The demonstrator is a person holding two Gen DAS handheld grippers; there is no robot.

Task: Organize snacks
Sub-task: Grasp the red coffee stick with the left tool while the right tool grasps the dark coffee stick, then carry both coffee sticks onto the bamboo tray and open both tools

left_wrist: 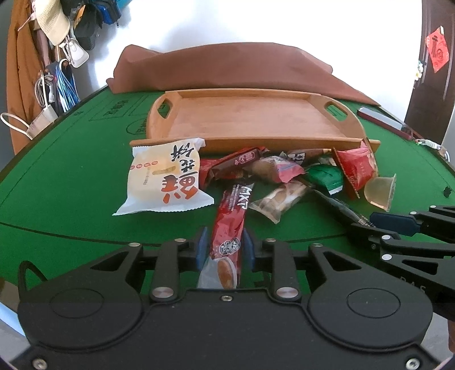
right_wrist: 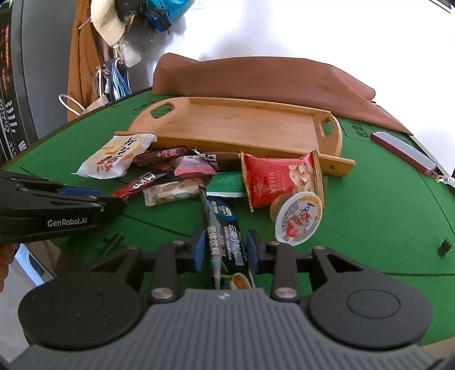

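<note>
Straddling lengthwise sachets: left hand-held gripper [left_wrist: 224,250] around red stick [left_wrist: 229,224], right hand-held gripper [right_wrist: 226,250] around black stick [right_wrist: 224,227], pads seemingly touching; tray [left_wrist: 256,139] ahead.

A green felt surface [left_wrist: 71,176] meets a bright white wall [left_wrist: 256,20] at its far edge. Coats and bags [left_wrist: 57,28] hang far left; a dark door [left_wrist: 432,71] stands right.
</note>
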